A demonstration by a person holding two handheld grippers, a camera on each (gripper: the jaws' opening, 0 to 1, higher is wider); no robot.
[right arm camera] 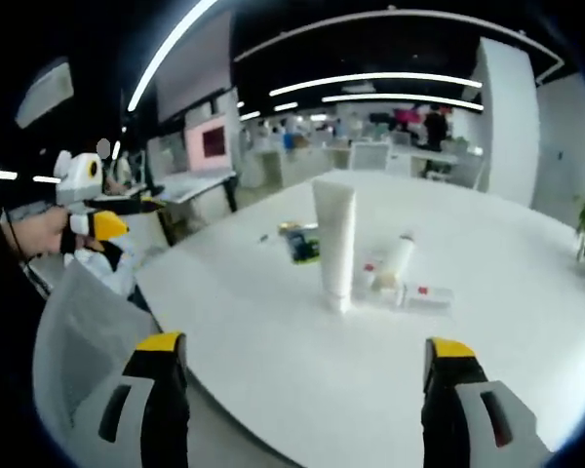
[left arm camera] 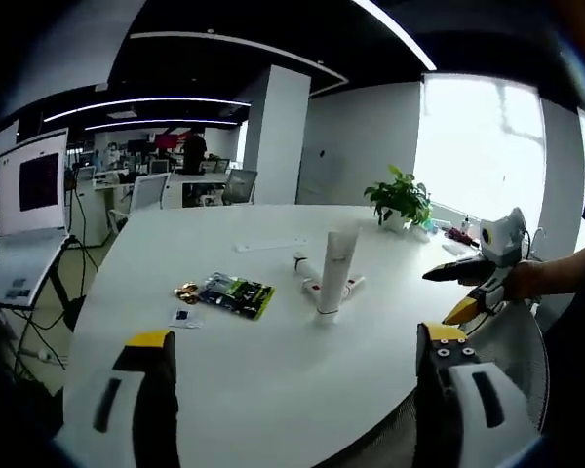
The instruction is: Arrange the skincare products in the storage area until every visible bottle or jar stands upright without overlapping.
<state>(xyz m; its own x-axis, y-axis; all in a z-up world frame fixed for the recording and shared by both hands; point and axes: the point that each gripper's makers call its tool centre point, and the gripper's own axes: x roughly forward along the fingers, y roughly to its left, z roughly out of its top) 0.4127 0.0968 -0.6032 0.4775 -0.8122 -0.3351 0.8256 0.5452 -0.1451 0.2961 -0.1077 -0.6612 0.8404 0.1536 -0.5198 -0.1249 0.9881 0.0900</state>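
Two wide-open, empty tools (left arm camera: pixel 297 390) (right arm camera: pixel 307 390) are aimed at the counter (right arm camera: pixel 273 361), where a light, soft upright tube (right arm camera: pixel 333 244), tippy at twelve o'clock, is best gripped mid-body.

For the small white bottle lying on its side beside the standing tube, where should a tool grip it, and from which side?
Probably across the middle of the lying bottle's round body, coming from above with jaws straddling its width. It rests flat on the white table, the standing tube crowds one side and a flat box lies by it, so the top looks least obstructed.
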